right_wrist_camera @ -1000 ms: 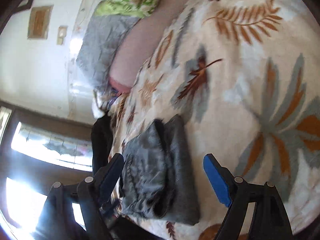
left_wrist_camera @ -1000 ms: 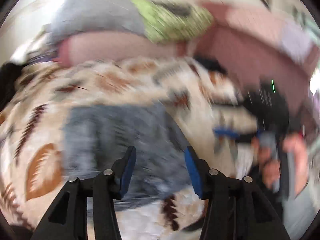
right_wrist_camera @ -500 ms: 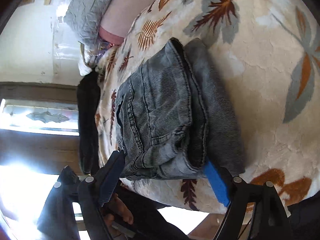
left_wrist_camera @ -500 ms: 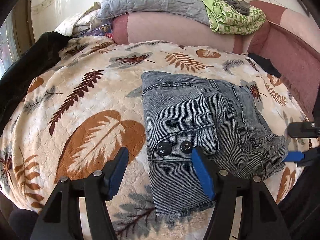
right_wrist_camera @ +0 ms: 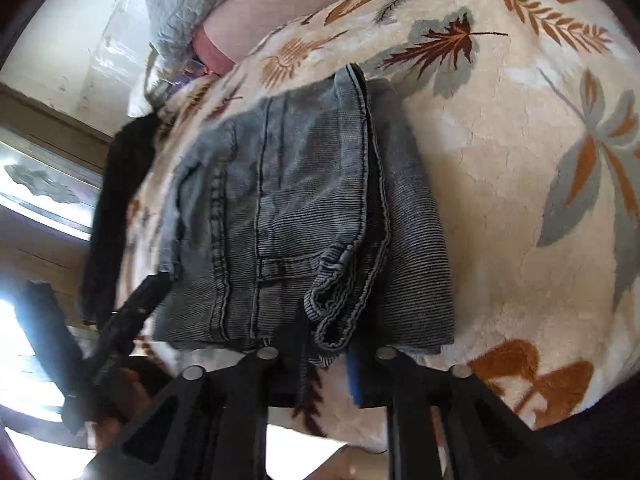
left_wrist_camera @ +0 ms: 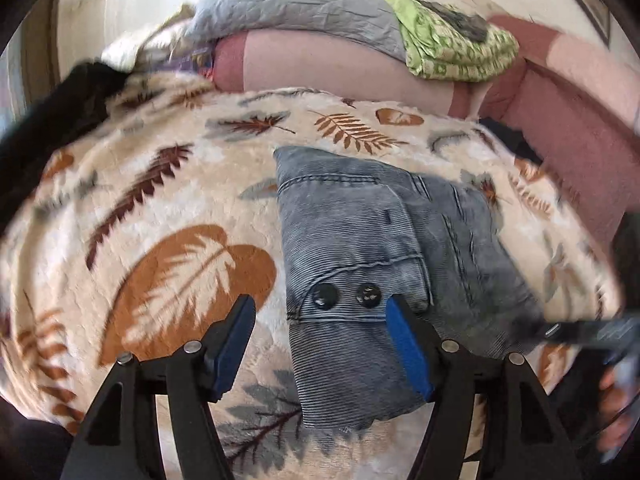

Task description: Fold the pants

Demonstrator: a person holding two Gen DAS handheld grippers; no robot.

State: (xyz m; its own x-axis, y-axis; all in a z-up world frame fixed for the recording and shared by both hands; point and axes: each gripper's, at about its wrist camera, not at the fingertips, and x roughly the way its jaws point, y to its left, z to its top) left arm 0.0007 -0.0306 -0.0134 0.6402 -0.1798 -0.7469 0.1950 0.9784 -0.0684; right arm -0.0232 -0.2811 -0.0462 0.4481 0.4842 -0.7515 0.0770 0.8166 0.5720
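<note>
Lying folded into a compact stack on the leaf-print bed blanket [left_wrist_camera: 168, 216], the pants [left_wrist_camera: 360, 248] look nearly finished, with the left gripper [left_wrist_camera: 320, 344] spread wide and empty above their waistband while the right gripper [right_wrist_camera: 324, 356] pinches their near edge.

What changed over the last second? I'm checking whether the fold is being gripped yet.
The right hand-held gripper moved in and closed on the near edge of the folded grey jeans; its fingers were spread half a second ago. The left hand-held gripper stays open above the jeans, which still lie folded on the leaf-print blanket.
</note>
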